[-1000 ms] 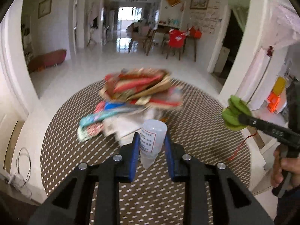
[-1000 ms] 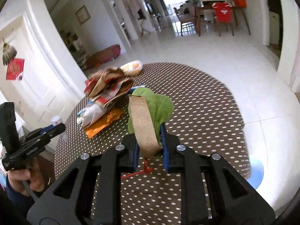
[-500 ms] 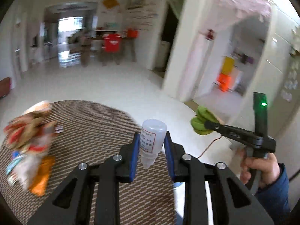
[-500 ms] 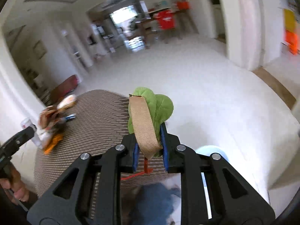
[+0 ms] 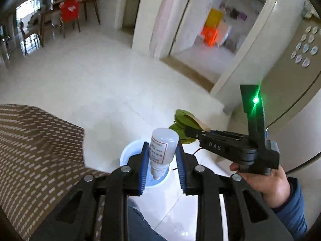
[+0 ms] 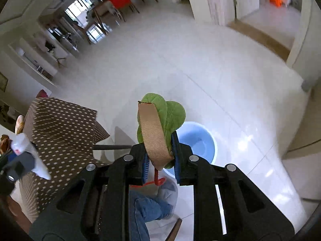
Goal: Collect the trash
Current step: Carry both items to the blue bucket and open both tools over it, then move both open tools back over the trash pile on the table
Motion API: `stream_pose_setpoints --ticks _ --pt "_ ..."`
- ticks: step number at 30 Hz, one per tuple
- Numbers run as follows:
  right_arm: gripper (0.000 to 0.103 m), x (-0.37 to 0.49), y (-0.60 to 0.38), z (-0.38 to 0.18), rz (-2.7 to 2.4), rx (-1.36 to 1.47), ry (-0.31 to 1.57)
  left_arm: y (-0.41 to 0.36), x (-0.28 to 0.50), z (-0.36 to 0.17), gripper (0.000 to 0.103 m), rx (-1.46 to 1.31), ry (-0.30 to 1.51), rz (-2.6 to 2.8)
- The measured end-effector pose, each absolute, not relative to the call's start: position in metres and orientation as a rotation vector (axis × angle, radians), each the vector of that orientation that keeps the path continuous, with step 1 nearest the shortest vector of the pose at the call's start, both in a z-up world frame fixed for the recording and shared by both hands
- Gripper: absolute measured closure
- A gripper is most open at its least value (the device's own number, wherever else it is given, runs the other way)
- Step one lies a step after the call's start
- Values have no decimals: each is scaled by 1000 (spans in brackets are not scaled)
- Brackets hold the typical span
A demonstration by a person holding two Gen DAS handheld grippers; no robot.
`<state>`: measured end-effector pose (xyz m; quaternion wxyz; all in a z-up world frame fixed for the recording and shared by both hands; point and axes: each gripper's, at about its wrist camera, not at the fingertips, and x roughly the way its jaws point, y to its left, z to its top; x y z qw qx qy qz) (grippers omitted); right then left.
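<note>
Left wrist view: white tiled floor (image 5: 112,84); at the left edge, a table under a brown dotted cloth (image 5: 36,140); beyond its corner, a pale blue bin (image 5: 128,152) on the floor. Left gripper (image 5: 162,156) clamps a small white bottle (image 5: 163,148), nozzle down, above the bin. Right hand (image 5: 266,180) carries the right gripper (image 6: 159,156), which is closed on a tan strap (image 6: 154,134) backed by green leaves (image 6: 170,116), beside the bin's rim (image 6: 208,140).

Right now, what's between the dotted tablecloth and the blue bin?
Only bare white floor separates tablecloth and bin, seen in the right wrist view.
</note>
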<state>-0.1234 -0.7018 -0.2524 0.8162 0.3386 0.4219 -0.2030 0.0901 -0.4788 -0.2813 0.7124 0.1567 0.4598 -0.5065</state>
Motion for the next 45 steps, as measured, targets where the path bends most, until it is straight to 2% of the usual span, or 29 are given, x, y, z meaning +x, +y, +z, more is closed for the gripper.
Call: stream_pose_setpoints --ticks 2,3,4,5,6,7,9,10,12,23,39,45 --pt "81 -119 -710 -263 -431 756 912 -502 95 -297 76 382 1046 -1117" --pt "80 -118 -714 -267 -432 766 916 -513 100 -307 71 410 1071 -1099" --pt "74 -120 -718 -271 -442 778 920 -518 102 -312 54 418 1097 -1088" --pt "63 -121 -723 -273 -453 793 920 -519 105 -313 32 413 1104 -1074" --pt "37 -121 -724 -273 -462 807 912 -522 109 -315 19 407 1099 -1053" --pt "29 -123 -725 -274 -475 813 906 -516 110 -311 18 404 1084 -1032" --pt "23 -127 -725 -275 -479 834 903 -518 113 -308 16 402 1069 -1014" --pt "15 -129 -725 -278 -477 841 903 -516 115 -309 16 399 1057 -998" --pt "7 -128 -725 -283 -496 842 910 -512 119 -306 16 402 1041 -975" --pt "6 -111 -681 -239 -548 774 855 -468 98 -243 12 347 892 -957" --pt "6 -91 -569 -79 -445 520 640 -350 73 -138 12 205 628 -878" --pt "6 -68 -506 -42 -323 400 593 -290 72 -115 11 157 564 -793"
